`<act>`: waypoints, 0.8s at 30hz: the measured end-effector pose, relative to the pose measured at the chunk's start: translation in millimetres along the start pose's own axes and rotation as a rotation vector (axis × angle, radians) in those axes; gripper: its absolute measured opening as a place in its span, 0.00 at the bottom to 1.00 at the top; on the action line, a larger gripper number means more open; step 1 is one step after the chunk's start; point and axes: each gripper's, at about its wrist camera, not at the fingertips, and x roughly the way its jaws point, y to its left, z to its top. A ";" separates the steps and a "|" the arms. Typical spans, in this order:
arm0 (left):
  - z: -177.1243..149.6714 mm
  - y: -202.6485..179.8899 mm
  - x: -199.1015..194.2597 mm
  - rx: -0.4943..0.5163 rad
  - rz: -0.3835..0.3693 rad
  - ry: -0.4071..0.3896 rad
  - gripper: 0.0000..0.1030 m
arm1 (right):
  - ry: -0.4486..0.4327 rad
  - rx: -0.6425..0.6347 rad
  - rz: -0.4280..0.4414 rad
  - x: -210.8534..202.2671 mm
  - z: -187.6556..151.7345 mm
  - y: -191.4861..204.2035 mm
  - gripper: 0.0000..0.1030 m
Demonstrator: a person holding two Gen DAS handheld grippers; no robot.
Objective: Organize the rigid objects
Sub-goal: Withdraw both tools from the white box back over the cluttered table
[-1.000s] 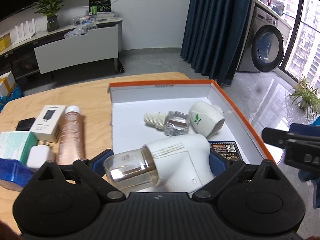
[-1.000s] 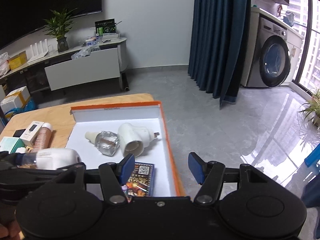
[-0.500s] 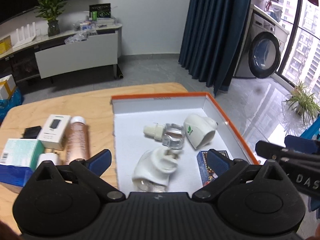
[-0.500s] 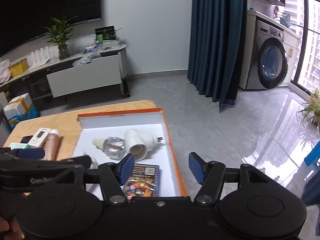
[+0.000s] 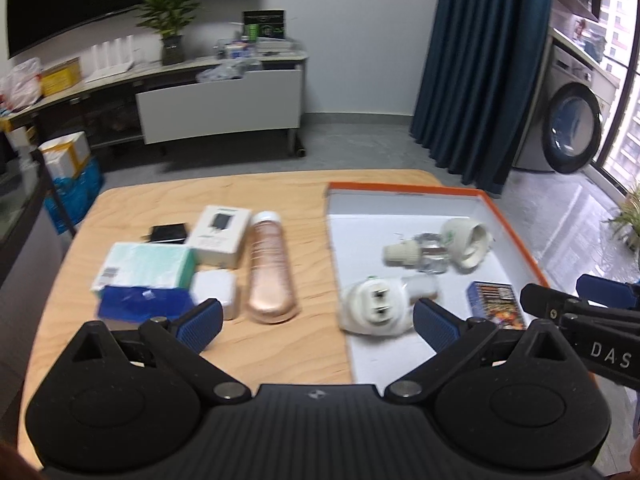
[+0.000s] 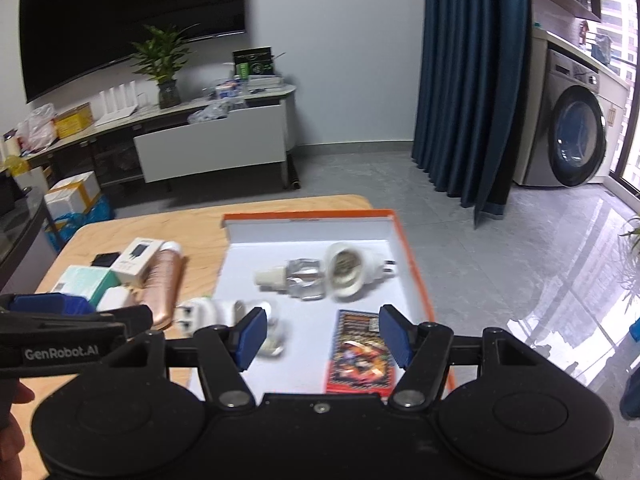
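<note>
Both grippers, left gripper (image 5: 318,320) and right gripper (image 6: 322,338), stood apart, the right's jaws opening, above the smooth white plug-in diffuser (image 5: 376,310) lying in the orange-rimmed box (image 5: 404,192).

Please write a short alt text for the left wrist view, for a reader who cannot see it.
The open, empty left gripper hangs above a wooden table. An orange-edged white tray holds two white plug-in devices and a card pack; boxes and a rose-gold bottle lie beside it.

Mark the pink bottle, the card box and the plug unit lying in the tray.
pink bottle (image 5: 267,270), left wrist view, mid body
card box (image 6: 362,354), right wrist view, top face
plug unit (image 5: 374,307), left wrist view, pronged face
</note>
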 end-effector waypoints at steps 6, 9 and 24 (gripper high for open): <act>-8.8 32.5 -13.4 -0.039 0.045 -0.003 1.00 | 0.015 -0.028 0.049 -0.4 -5.3 28.5 0.74; -12.9 47.9 -17.6 -0.060 0.064 -0.002 1.00 | 0.023 -0.045 0.066 0.2 -6.6 43.8 0.74; -27.2 105.5 -19.3 -0.162 0.136 0.019 1.00 | 0.064 -0.082 0.108 9.0 -17.1 81.5 0.75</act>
